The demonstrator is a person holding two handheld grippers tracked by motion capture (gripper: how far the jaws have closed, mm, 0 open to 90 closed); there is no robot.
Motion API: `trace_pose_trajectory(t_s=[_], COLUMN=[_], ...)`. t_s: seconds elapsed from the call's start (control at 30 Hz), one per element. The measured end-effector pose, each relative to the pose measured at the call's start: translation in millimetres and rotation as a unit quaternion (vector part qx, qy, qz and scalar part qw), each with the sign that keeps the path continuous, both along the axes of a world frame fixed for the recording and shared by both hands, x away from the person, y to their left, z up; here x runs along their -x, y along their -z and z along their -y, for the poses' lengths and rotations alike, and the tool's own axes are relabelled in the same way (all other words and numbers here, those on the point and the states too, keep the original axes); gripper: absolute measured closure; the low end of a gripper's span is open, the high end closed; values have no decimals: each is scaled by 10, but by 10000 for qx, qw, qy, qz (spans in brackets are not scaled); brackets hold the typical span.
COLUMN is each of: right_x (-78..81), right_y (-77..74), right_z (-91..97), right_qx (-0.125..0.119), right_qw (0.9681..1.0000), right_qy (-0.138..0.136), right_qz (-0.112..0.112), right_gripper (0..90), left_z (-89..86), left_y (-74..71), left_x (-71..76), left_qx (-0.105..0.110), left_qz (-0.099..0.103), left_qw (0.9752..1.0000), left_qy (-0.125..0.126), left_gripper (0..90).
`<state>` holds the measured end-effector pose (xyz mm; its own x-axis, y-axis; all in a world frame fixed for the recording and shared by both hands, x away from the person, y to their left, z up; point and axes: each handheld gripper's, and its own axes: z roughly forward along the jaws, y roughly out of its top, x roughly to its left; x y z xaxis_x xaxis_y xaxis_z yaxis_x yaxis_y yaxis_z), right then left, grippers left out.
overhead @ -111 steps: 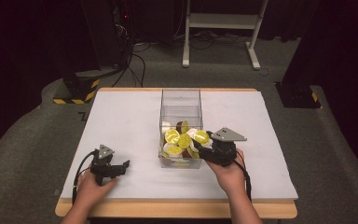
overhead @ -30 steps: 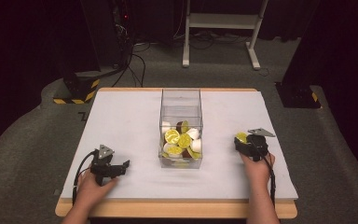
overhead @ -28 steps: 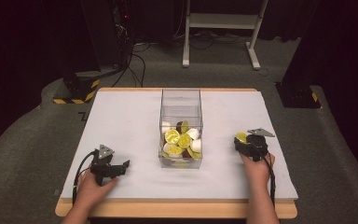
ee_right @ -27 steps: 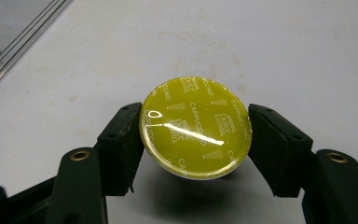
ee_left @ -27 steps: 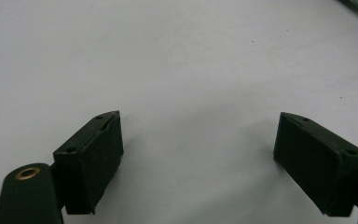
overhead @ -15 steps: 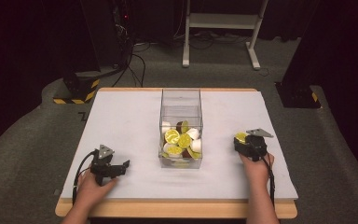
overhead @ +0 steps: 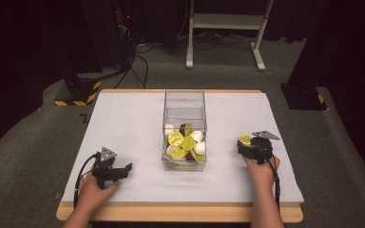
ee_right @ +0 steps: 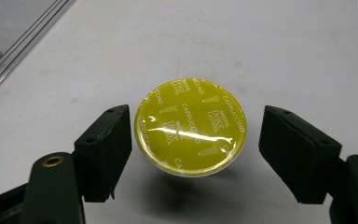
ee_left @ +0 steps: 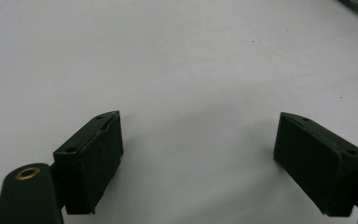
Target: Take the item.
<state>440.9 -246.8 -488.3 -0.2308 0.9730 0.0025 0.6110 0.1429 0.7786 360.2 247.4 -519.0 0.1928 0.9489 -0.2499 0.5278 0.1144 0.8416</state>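
Right gripper (ee_right: 196,140) jaws have just been opening; they now stand roughly half apart, pads off the capsule (ee_right: 190,127), which sits foil-up on the table (overhead: 133,123) between them. A small gap shows at the right pad; the left is close. Capsule lies right of the bin (overhead: 184,130), well apart, near the table's right edge. Left gripper (ee_left: 198,154) is wide open over bare table, holding nothing.
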Motion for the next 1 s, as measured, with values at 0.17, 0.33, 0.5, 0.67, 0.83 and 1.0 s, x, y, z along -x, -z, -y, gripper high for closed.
trace_pose_trajectory(t_s=[0.17,0.33,0.5,0.67,0.83,1.0], right_x=[14,27,53,83,114,157], right_y=[-27,-58,-98,-142,-184,-234], right_z=[-18,-49,-75,-110,-174,-268], right_qx=[8,33,5,-11,3,16], right_qw=[10000,9999,9999,9997,9995,9989], right_qy=[-27,-66,-71,-121,-215,-334], right_qz=[20,72,119,187,232,320], right_gripper=[239,233,231,233,234,234], left_z=[0,1,0,5,6,5], left_y=[0,0,0,1,1,1], left_x=[0,0,0,-3,-3,-3], left_qx=[2,7,-2,27,34,33], left_qz=[-1,1,-2,19,19,16], left_qw=[10000,10000,10000,10000,10000,10000], left_qy=[-1,-4,1,-25,-27,-26], left_gripper=[158,158,158,158,158,158])
